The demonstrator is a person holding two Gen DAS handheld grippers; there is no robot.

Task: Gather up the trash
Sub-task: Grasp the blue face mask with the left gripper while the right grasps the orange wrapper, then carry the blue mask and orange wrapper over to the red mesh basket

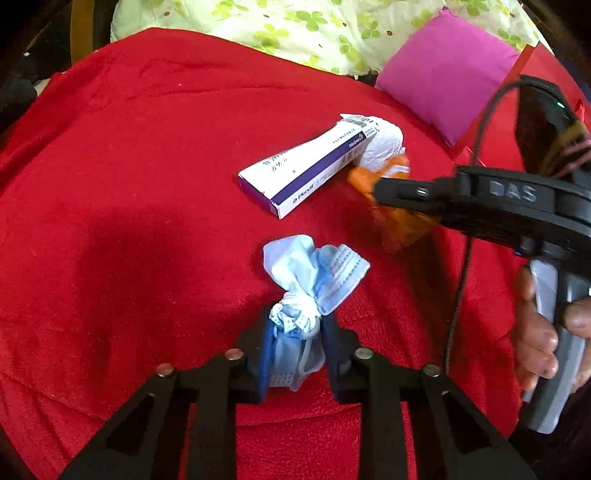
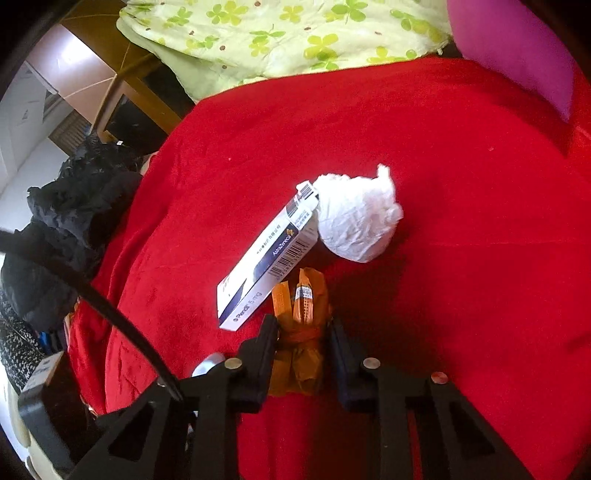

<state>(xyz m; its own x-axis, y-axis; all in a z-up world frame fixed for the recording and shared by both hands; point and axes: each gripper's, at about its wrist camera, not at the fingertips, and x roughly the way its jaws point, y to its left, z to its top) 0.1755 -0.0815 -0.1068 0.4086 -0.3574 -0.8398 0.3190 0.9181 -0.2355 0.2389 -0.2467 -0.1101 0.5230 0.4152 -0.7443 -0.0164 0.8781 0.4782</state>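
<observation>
My left gripper (image 1: 295,325) is shut on a knotted blue face mask (image 1: 314,273) just above the red blanket (image 1: 129,184). My right gripper (image 2: 303,328) is shut on an orange wrapper bundle (image 2: 306,317); it also shows in the left wrist view (image 1: 391,192), with the orange wrapper (image 1: 364,179) in it. A white and purple medicine box (image 1: 299,173) lies on the blanket, also in the right wrist view (image 2: 269,258). A crumpled white tissue (image 2: 358,218) rests against the box's far end, as the left wrist view (image 1: 384,144) also shows.
A magenta pillow (image 1: 447,70) lies at the far right, and a green floral quilt (image 1: 295,29) along the back. Black clothing (image 2: 74,206) is heaped off the blanket's left edge. A wooden bed frame (image 2: 122,85) stands behind it.
</observation>
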